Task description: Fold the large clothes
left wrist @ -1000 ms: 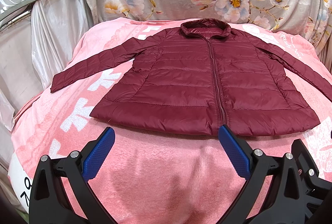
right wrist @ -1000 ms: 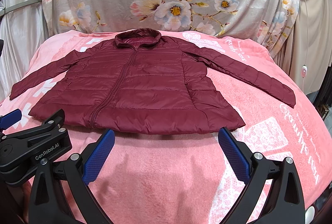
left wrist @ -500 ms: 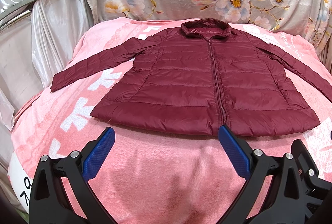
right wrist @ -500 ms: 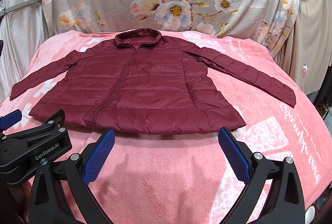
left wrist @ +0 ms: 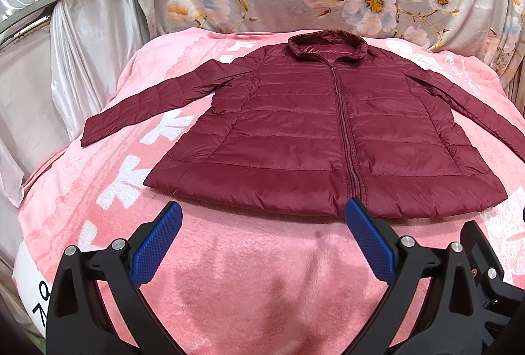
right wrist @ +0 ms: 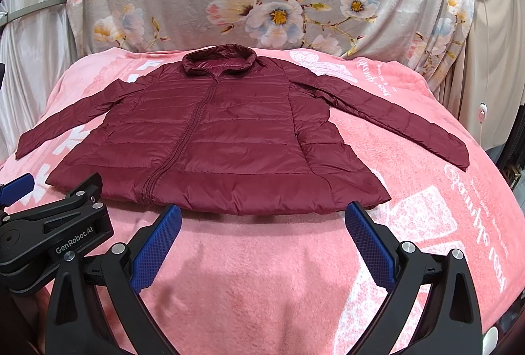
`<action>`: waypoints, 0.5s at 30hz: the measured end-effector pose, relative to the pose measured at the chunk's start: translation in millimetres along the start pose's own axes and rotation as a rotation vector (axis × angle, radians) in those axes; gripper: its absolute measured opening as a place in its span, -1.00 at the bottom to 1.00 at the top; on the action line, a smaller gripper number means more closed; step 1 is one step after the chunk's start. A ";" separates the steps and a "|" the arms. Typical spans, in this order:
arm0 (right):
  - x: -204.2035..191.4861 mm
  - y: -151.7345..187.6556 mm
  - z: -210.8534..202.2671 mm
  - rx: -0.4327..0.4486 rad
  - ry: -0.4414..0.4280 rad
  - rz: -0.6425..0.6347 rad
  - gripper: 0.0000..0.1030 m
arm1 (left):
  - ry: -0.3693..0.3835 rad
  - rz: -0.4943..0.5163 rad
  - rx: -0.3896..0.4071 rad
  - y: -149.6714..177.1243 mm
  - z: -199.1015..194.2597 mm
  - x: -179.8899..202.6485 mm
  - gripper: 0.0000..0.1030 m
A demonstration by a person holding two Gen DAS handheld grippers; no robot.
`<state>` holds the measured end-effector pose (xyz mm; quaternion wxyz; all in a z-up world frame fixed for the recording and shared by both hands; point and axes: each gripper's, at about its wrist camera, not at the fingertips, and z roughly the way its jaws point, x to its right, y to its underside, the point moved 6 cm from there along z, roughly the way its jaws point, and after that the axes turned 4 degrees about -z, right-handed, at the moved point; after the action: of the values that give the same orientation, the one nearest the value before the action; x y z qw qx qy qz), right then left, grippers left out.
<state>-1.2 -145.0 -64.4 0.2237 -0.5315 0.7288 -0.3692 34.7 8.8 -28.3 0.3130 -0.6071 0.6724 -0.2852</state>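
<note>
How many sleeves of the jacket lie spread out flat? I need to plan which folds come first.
2. The left sleeve stretches out toward the blanket's left edge; the right sleeve stretches out toward its right edge. Neither is folded in.

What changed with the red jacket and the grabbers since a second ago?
Nothing visibly changed. The maroon jacket still lies flat and zipped on the pink blanket, sleeves spread out. The left hand-held gripper and right hand-held gripper still hover open just short of its hem, holding nothing.
</note>
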 end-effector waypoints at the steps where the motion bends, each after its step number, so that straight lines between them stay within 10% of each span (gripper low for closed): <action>1: 0.0 0.0 -0.8 0.000 0.000 0.000 0.90 | 0.000 0.000 0.000 0.2 -1.5 -1.0 0.88; 15: 6.1 1.5 17.2 -0.039 -0.065 0.024 0.90 | 0.038 -0.013 -0.025 1.7 1.8 -3.0 0.89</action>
<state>8.2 -155.7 -76.0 0.2414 -0.5386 0.7347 -0.3345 35.2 11.9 -30.5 0.2908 -0.6097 0.6778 -0.2902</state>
